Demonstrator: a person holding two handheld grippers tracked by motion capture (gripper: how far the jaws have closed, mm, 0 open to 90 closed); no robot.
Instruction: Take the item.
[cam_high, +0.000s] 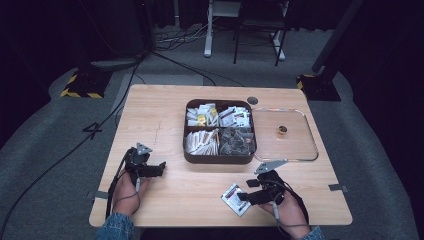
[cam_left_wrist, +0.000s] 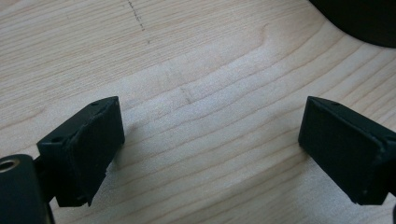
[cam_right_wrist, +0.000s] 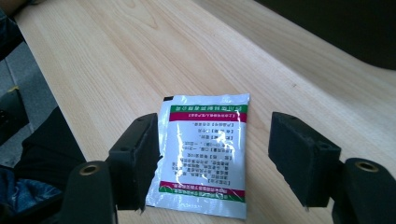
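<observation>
The left gripper (cam_high: 159, 167) rests at the near left of the table (cam_high: 150, 110), jaws apart over bare wood. To its right, the white sachet (cam_high: 235, 198) lies flat near the front edge, between the spread, non-contacting jaws of the right gripper (cam_high: 243, 190). The compartment box (cam_high: 219, 159) sits farther back.

White sachet (cam_right_wrist: 203, 154), green/red bands, printed txt, glossy; lies flat on table (cam_high: 165, 105) nr front edge, right of centre.

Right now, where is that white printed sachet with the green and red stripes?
The white printed sachet lies flat on the wooden table near its front edge, between the open jaws of the right tool, in front of the dark compartment tray.
</observation>
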